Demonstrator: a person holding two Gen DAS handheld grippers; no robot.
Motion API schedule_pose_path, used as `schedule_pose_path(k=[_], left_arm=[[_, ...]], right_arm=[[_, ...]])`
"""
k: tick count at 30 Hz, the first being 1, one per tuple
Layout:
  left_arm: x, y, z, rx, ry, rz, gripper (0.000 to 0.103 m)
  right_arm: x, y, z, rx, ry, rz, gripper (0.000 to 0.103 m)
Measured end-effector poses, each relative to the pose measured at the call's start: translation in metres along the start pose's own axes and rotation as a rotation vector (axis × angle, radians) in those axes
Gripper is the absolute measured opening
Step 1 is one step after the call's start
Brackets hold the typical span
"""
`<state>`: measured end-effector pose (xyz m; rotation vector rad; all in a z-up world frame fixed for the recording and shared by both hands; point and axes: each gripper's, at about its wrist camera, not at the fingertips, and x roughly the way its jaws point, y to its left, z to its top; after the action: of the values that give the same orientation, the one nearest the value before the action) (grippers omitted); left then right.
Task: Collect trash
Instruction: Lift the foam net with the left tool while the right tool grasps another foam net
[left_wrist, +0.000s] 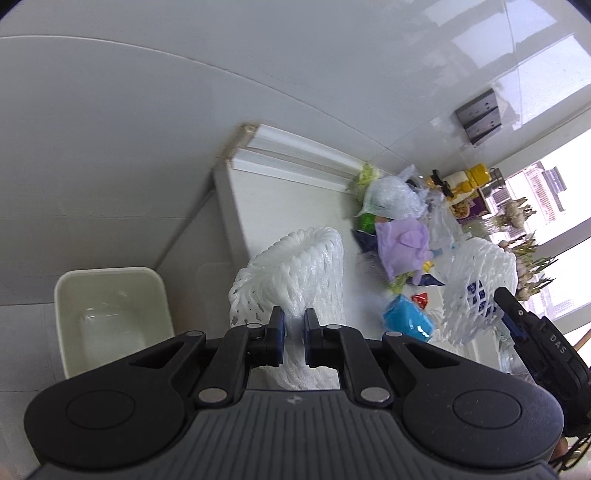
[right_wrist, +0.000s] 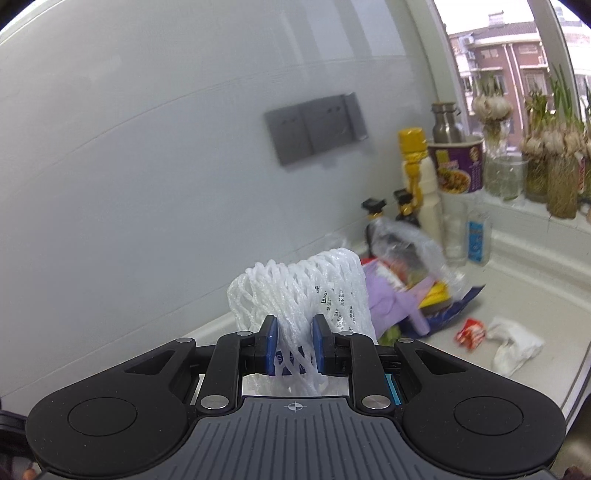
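Bin: a cream plastic bin with rounded corners stands on the floor at the far left, below the counter edge.
Left gripper: my left gripper is pinching a plain foam net — white, soft, woven in a diamond mesh and flared into a tube, held up off the counter.
Trash pile: behind it on the smooth white counter lie a crinkled clear bag, a limp lilac glove, a glossy blue wrapper and a small red wrapper.
Right gripper: my right gripper is squeezed onto a second foam net, the same white mesh but with a printed label stuck inside; its rim stands above the blue pads.
Loose scraps: a crumpled white tissue lies flat on the counter, just beside the red wrapper.
Windowsill: bottles and jars of sprouting garlic line the far right.
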<state>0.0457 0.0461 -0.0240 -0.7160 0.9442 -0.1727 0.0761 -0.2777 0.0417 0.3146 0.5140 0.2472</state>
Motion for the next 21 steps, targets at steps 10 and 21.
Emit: schedule_pose_path(k=[10, 21], left_arm=[[-0.012, 0.046, -0.008, -0.011, -0.012, 0.119, 0.009], [0.017, 0.099, -0.023, 0.018, 0.026, 0.324, 0.009]], right_arm=[[0.016, 0.048, -0.054, -0.004, 0.173, 0.091, 0.019], [0.073, 0.11, -0.115, -0.074, 0.413, 0.204, 0.019]])
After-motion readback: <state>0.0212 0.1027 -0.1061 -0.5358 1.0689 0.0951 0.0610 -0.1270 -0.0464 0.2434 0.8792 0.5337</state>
